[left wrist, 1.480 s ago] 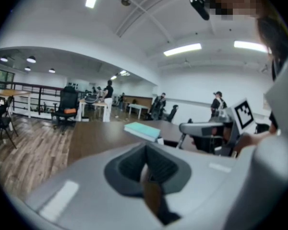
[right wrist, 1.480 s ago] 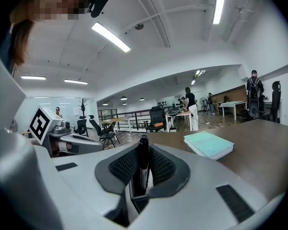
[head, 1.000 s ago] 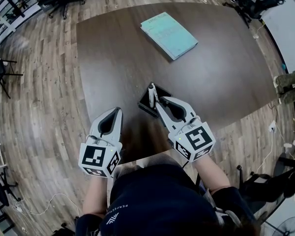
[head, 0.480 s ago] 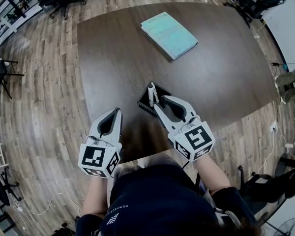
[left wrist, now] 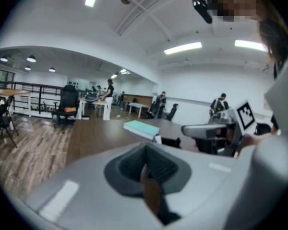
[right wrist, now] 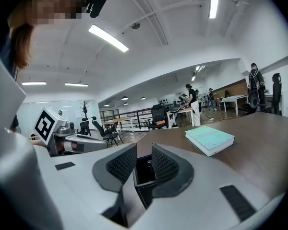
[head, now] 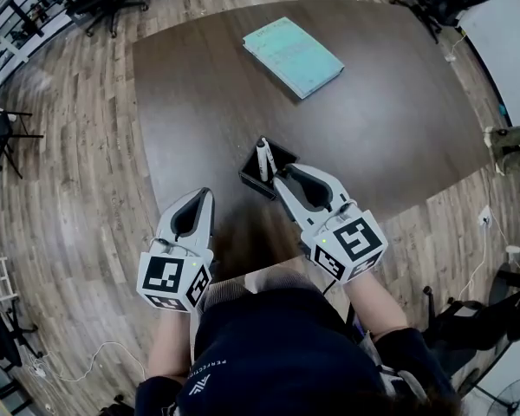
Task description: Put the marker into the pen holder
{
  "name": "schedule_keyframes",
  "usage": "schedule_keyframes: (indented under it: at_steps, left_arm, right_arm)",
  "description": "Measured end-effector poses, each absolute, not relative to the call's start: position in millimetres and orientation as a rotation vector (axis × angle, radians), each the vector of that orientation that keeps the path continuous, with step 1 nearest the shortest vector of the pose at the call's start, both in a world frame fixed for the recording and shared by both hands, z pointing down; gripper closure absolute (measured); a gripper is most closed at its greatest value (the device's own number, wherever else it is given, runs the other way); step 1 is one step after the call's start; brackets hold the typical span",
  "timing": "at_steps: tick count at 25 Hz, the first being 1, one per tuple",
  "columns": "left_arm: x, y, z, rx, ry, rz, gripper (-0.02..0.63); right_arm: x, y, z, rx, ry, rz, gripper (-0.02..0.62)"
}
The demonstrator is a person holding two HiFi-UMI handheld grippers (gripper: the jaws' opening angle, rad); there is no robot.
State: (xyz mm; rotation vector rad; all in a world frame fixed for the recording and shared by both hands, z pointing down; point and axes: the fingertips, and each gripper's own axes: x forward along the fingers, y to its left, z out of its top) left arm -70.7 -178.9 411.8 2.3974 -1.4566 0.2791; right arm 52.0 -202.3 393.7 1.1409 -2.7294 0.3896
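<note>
Upright in the black pen holder [head: 255,186] on a dark wooden table [head: 199,102] stands a white marker [head: 262,158], its top poking above the rim. The right gripper [head: 282,180] hovers just beside the holder on the person's side. Its jaws are apart and closing slightly, with nothing between the pads (through the gap, its own camera shows only the holder's open mouth). The left gripper [head: 203,196] hangs idle near the table's front edge, well apart from the holder, jaws pressed together on nothing. A teal book [head: 293,56] lies at the table's far side. By the look of it, the marker is placed and the release is the step in hand. The next move calls for backing the right gripper away cleanly, without knocking the holder or the marker standing in it.
</note>
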Motion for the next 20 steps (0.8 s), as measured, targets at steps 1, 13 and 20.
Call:
schedule_keyframes:
  at_steps: [1, 13, 20]
  left_arm:
    - [-71, -178, 411, 2.401, -1.454, 0.274, 0.600]
    - [-74, -177, 388, 2.521, -1.327, 0.253, 0.600]
    - [-76, -172, 377, 2.573, -1.257, 0.246, 0.600]
  right_arm:
    - [53, -201, 391, 1.151, -2.730, 0.385, 0.502]
    - [59, -185, 364, 1.358, -2.670, 0.322, 0.526]
    - [63, -167, 363, 1.460, -2.598, 0.347, 0.555]
